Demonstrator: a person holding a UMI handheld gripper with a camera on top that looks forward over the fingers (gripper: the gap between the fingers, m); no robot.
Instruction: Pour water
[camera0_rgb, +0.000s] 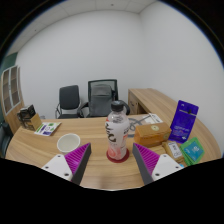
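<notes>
Camera rides the hand-held gripper (112, 163), facing forward over the desk (100, 135).

bright even room light, soft shadows, strong fisheye bending at edges

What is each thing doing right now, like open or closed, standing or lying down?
Bottle: upright, cap on, on the table between the jaws, gaps either side.
Gripper: jaws open, holding nothing.
White bowl: right way up, contents unclear.
Purple box: standing upright.
Two chairs: nobody sitting.
</notes>
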